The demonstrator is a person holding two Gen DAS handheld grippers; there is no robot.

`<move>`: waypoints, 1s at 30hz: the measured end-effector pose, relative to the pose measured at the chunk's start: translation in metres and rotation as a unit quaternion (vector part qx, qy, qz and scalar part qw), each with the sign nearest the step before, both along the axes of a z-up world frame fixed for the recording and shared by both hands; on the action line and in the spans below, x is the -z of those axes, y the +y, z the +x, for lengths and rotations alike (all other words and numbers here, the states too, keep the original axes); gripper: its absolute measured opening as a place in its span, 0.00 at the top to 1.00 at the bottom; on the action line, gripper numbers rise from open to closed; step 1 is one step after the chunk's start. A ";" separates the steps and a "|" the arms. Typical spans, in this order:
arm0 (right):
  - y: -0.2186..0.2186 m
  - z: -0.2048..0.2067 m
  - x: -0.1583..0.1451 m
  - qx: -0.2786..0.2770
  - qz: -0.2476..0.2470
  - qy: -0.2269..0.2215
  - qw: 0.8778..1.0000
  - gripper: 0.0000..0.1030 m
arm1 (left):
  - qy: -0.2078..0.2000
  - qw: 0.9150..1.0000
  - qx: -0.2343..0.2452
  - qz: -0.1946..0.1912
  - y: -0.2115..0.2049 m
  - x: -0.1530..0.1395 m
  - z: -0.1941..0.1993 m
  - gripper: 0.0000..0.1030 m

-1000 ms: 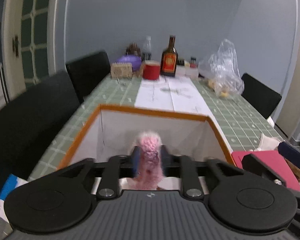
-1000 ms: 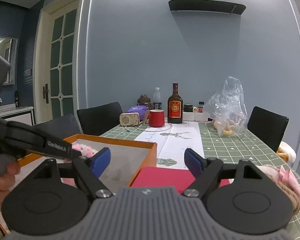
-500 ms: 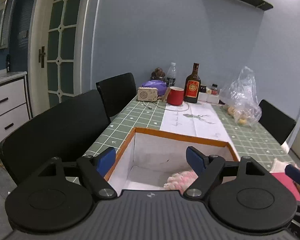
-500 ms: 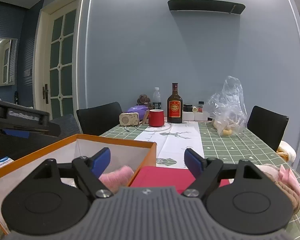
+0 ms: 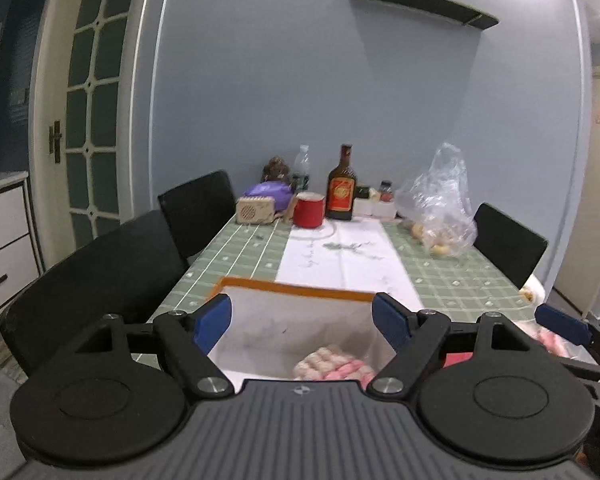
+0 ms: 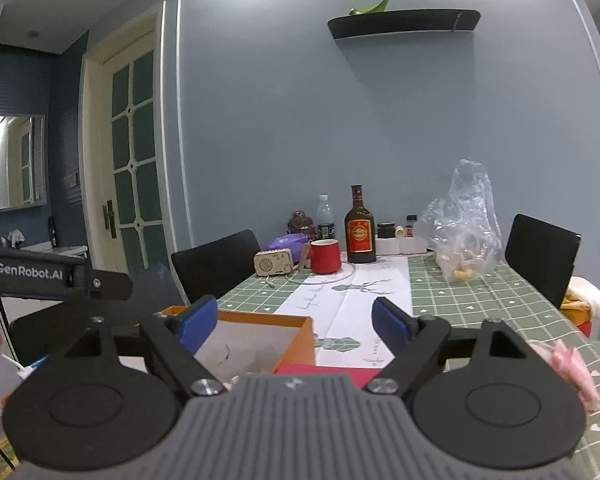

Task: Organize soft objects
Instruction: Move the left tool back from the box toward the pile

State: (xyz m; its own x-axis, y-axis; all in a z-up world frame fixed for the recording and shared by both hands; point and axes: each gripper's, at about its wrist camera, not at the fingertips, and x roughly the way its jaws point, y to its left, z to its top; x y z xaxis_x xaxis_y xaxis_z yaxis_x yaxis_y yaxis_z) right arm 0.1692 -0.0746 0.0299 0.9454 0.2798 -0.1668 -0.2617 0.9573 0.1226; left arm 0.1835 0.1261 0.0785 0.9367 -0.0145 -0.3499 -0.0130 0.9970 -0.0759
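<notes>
An orange-rimmed box with a white inside (image 5: pixel 284 288) sits on the near end of the table. A pink fluffy soft item (image 5: pixel 332 364) lies inside it. My left gripper (image 5: pixel 302 320) is open and empty, held above the box. My right gripper (image 6: pixel 290 326) is open and empty, to the right of the box (image 6: pixel 296 334). A pink soft toy with a bow (image 6: pixel 572 368) lies on the table at the right; it shows blurred in the left wrist view (image 5: pixel 556 340). A red flat lid (image 6: pixel 324 370) lies beside the box.
At the table's far end stand a red mug (image 5: pixel 309 211), a brown bottle (image 5: pixel 341 190), a small beige radio (image 5: pixel 256 209), a water bottle (image 6: pixel 325 218) and a plastic bag with food (image 5: pixel 440 208). Black chairs (image 5: pixel 196 204) line both sides. The left gripper's body (image 6: pixel 56 276) is at the left.
My left gripper opened and let the pink fluffy item fall into the box, then rose and tilted up. My right gripper also lifted a little.
</notes>
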 end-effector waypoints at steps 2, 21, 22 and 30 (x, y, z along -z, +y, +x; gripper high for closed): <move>-0.009 -0.005 -0.002 0.008 -0.014 -0.010 1.000 0.19 | -0.012 1.000 0.013 0.000 -0.009 -0.006 -0.007 0.09; -0.134 0.016 0.064 0.128 0.002 0.125 0.984 0.17 | -0.085 0.984 0.153 0.012 -0.109 -0.013 -0.044 0.08; -0.136 0.018 0.068 0.131 0.004 0.137 0.982 0.17 | -0.086 0.984 0.157 0.021 -0.114 -0.010 -0.044 0.08; -0.133 0.024 0.095 0.150 0.027 0.228 0.962 0.17 | -0.045 0.979 0.186 0.070 -0.143 0.029 -0.048 0.08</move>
State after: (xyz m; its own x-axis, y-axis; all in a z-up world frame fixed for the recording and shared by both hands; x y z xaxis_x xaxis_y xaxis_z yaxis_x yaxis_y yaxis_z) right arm 0.1935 -0.2077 -0.0651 0.8172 0.0260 -0.5757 0.1172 0.9706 0.2103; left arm 0.1357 -0.0165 0.0492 0.9027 -0.3182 -0.2896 0.3536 0.9321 0.0780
